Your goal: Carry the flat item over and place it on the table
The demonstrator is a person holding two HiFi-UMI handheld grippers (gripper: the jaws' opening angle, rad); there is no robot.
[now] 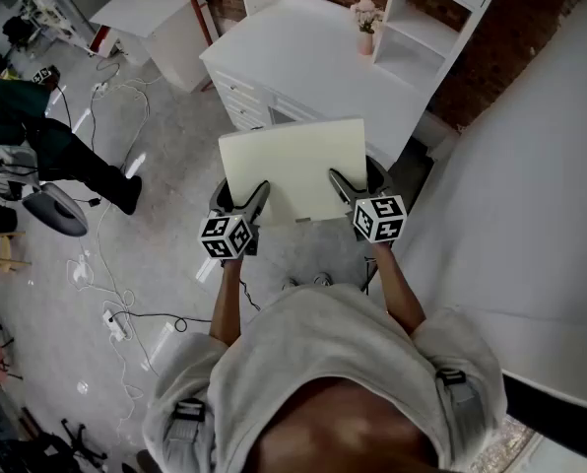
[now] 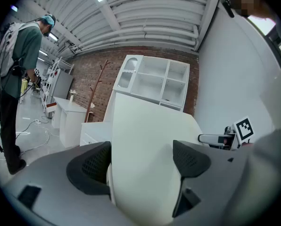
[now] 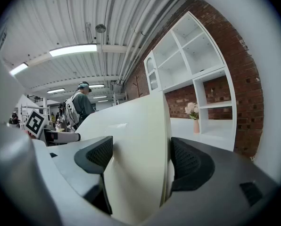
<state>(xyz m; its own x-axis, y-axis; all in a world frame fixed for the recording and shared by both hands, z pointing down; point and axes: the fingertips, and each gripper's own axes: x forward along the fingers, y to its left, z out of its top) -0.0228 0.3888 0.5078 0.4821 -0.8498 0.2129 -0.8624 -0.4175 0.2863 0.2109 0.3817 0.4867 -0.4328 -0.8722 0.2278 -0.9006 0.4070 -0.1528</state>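
Note:
A flat cream board (image 1: pixel 295 168) is held off the floor in front of the person, short of the white desk (image 1: pixel 303 62). My left gripper (image 1: pixel 242 201) clamps its near left edge and my right gripper (image 1: pixel 358 185) its near right edge. In the left gripper view the board (image 2: pixel 150 131) fills the gap between the dark pads (image 2: pixel 91 166) of the left gripper (image 2: pixel 143 161). The right gripper view shows the board (image 3: pixel 136 131) standing edge-on in the right gripper (image 3: pixel 140 161), with both jaws set wide against it.
On the desk stand a small vase of flowers (image 1: pixel 365 23) and a white shelf unit (image 1: pixel 441 18). A second white table (image 1: pixel 161 13) is at the back left. A person in green (image 1: pixel 37 131) stands at the left, and cables (image 1: pixel 106 254) run over the floor. A white panel (image 1: pixel 530 185) fills the right side.

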